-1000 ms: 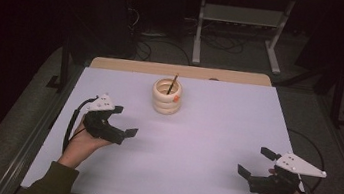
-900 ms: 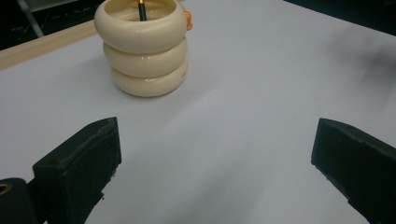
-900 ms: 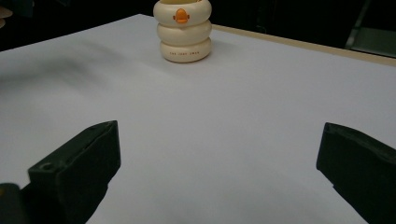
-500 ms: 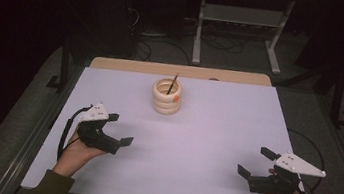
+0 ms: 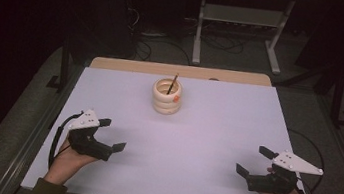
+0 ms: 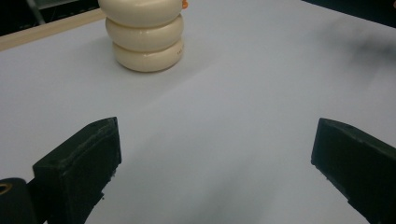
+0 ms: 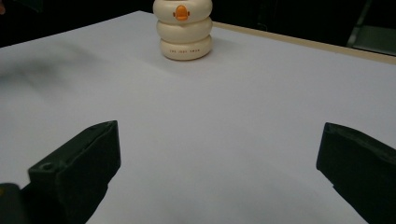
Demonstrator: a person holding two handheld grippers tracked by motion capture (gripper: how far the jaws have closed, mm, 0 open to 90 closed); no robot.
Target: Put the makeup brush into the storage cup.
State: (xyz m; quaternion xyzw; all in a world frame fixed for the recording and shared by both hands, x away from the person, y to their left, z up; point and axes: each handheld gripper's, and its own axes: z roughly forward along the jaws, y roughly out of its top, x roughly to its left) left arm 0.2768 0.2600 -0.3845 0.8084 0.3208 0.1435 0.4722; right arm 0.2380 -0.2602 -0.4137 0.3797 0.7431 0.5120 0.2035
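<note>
Right now I have both grippers low over the near part of the white table (image 5: 215,133), well apart from each other and from the cream holder (image 5: 167,96) that stands upright toward the far middle. From the high view, my left gripper (image 5: 110,134) sits at the near left, and my right gripper (image 5: 252,160) sits at the near right, both with bare table between the jaws. I can see from there that each is spread wide and holds nothing.

The high view also gives me what the gripper views cut off: the holder's open top, and a thin dark stick (image 5: 172,84) leaning out of it toward the far side. An orange spot shows on its right flank there, too small to read.

My left gripper view shows the holder (image 6: 144,39) as stacked rounded rings, its top out of frame, with a sliver of orange at the upper right edge. The black jaws stand far apart at the bottom corners, bare table between them.

My right gripper view faces the holder (image 7: 184,32) more squarely, so the orange spot turns out to be a small beak-like mark (image 7: 180,12) on the front, with a line of tiny lettering on the lowest ring that I cannot read. Its jaws are equally wide apart and empty.
</note>
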